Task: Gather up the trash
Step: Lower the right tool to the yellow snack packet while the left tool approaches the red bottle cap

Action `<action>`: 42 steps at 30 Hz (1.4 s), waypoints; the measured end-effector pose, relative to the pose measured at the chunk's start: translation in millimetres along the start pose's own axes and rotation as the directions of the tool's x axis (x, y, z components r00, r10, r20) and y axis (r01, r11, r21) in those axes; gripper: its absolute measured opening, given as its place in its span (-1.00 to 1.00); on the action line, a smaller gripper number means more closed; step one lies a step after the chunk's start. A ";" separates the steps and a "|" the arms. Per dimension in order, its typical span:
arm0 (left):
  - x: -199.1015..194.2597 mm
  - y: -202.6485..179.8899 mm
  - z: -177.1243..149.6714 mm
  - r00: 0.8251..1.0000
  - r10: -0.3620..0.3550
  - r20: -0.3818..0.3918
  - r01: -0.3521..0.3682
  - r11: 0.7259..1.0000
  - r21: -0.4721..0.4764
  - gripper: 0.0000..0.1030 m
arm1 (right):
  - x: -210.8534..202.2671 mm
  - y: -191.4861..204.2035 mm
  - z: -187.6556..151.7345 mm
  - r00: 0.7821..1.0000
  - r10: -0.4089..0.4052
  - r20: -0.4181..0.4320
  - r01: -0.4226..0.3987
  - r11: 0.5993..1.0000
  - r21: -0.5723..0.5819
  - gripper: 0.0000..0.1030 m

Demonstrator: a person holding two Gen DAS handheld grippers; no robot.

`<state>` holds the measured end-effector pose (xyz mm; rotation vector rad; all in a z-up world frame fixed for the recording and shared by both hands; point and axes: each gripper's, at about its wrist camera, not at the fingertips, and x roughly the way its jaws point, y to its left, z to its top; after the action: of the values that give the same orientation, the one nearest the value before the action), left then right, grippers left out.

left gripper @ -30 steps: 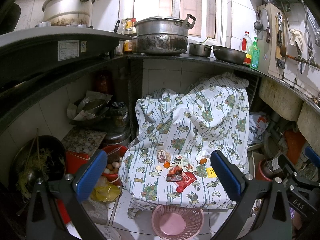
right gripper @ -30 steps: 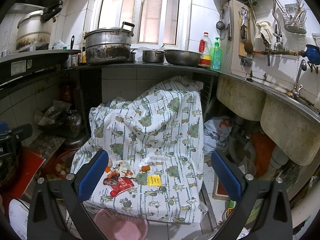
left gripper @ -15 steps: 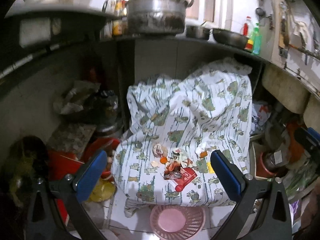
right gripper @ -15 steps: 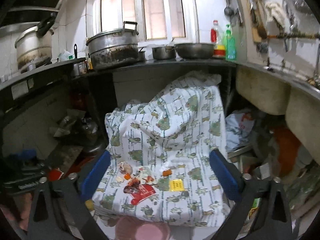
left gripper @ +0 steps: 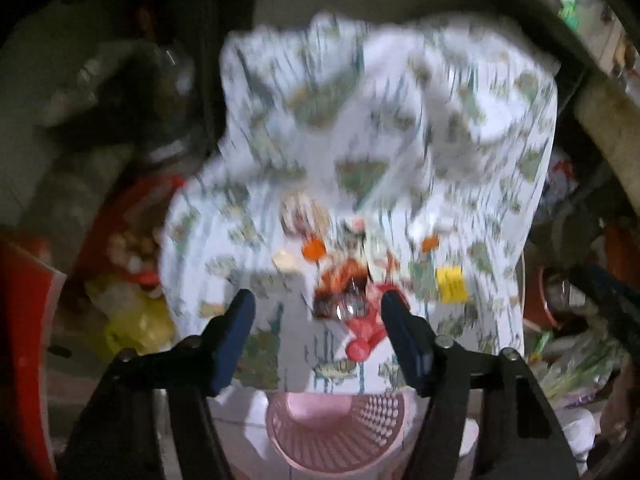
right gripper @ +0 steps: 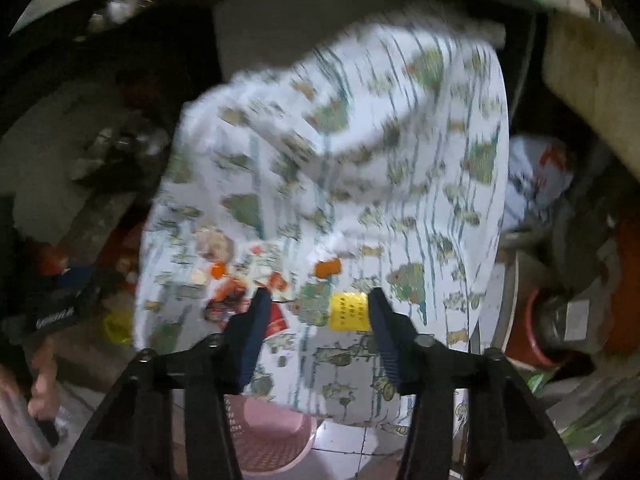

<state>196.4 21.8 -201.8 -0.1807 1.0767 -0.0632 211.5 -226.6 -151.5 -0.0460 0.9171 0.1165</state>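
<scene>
Patterned cloth [left gripper: 360,128] drapes a low mound under a dark kitchen counter; both views are motion-blurred. Trash lies on its near part: a red wrapper [left gripper: 362,332], orange bits [left gripper: 314,249] and a yellow tag [right gripper: 349,312]. Left tongs [left gripper: 316,308] and right tongs [right gripper: 316,304] hang above it, jaws closing, pinching nothing. Below sits a pink basket [left gripper: 340,436].

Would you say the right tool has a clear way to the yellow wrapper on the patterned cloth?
Probably yes: the yellow wrapper lies flat and alone on the cloth, with nothing over it. The right tool, its jaws closing and empty, already frames it.
</scene>
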 end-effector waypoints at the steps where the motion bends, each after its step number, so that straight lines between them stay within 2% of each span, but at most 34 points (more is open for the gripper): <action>1: 11.3 -2.4 -1.1 0.999 -0.004 -0.035 0.004 1.000 0.004 0.16 | 11.2 -4.9 -1.3 1.000 -0.002 -0.016 0.003 1.000 0.011 -0.12; 6: 67.4 -17.7 -12.8 0.978 -0.019 -0.208 0.025 0.999 0.025 0.14 | 64.9 -31.2 -10.6 0.993 0.027 -0.117 -0.016 0.995 0.097 -0.12; 11: 105.6 -32.6 -20.5 0.952 0.002 -0.307 0.017 0.998 0.059 0.14 | 100.3 -51.4 -15.7 0.982 0.022 -0.188 0.003 0.992 0.130 -0.12; 15: 135.0 -29.8 -28.3 0.907 -0.075 -0.415 0.071 0.997 -0.024 0.14 | 121.3 -64.6 -16.9 0.970 0.059 -0.238 -0.015 0.983 0.182 -0.12; 17: 142.6 -27.9 -30.8 0.897 -0.085 -0.433 0.070 0.996 -0.049 0.13 | 129.8 -70.4 -18.5 0.964 0.059 -0.258 -0.007 0.980 0.198 -0.12; 20: 149.6 -30.2 -33.8 0.892 -0.070 -0.447 0.054 0.997 -0.048 -0.20 | 138.5 -74.6 -20.1 0.960 0.060 -0.275 -0.004 0.979 0.203 -0.12; 22: 151.1 -32.1 -34.3 0.897 -0.050 -0.439 0.040 0.999 -0.032 -0.25 | 142.2 -76.7 -20.3 0.956 0.072 -0.285 -0.010 0.977 0.213 -0.12; 24: 152.1 -34.3 -34.5 0.899 -0.044 -0.436 0.038 0.999 -0.023 -0.48 | 146.1 -78.5 -20.9 0.952 0.085 -0.293 -0.018 0.974 0.224 -0.12; 27: 148.2 -31.6 -34.1 0.902 -0.055 -0.428 0.047 0.998 -0.028 -0.48 | 149.8 -78.3 -22.2 0.949 0.090 -0.301 -0.022 0.975 0.222 -0.12; 32: 129.8 -43.5 -27.6 0.932 -0.043 -0.360 0.055 0.998 0.022 -0.48 | 157.0 -82.4 -24.6 0.940 0.125 -0.317 -0.042 0.965 0.258 -0.12; 33: 124.1 -43.9 -26.3 0.939 -0.040 -0.341 0.054 0.998 0.031 -0.48 | 159.0 -83.0 -24.8 0.938 0.134 -0.319 -0.047 0.963 0.265 -0.06; 35: 114.7 -40.9 -23.9 0.953 -0.026 -0.303 0.040 0.998 0.042 -0.48 | 165.4 -81.2 -24.0 0.931 0.151 -0.332 -0.062 0.963 0.264 0.23; 36: 110.7 -38.2 -22.4 0.959 -0.014 -0.281 0.027 0.999 0.045 -0.48 | 169.7 -77.6 -22.4 0.928 0.158 -0.337 -0.072 0.965 0.253 0.38; 37: 108.3 -34.5 -21.4 0.964 0.001 -0.264 0.012 0.999 0.048 -0.48 | 172.4 -75.2 -21.4 0.928 0.157 -0.337 -0.073 0.965 0.251 0.44; 39: 104.6 -25.8 -17.9 0.972 0.049 -0.229 -0.037 0.998 0.056 -0.48 | 182.3 -67.2 -18.7 0.928 0.145 -0.343 -0.059 0.967 0.249 0.46; 42: 100.5 -16.2 -12.7 0.976 0.147 -0.162 -0.135 0.988 0.081 -0.48 | 203.1 -55.4 -17.8 0.914 0.111 -0.390 -0.022 0.974 0.226 0.46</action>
<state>233.4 -9.6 -292.1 -0.0362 1.2511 0.0127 326.4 -266.8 -324.1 0.1718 1.3399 0.0701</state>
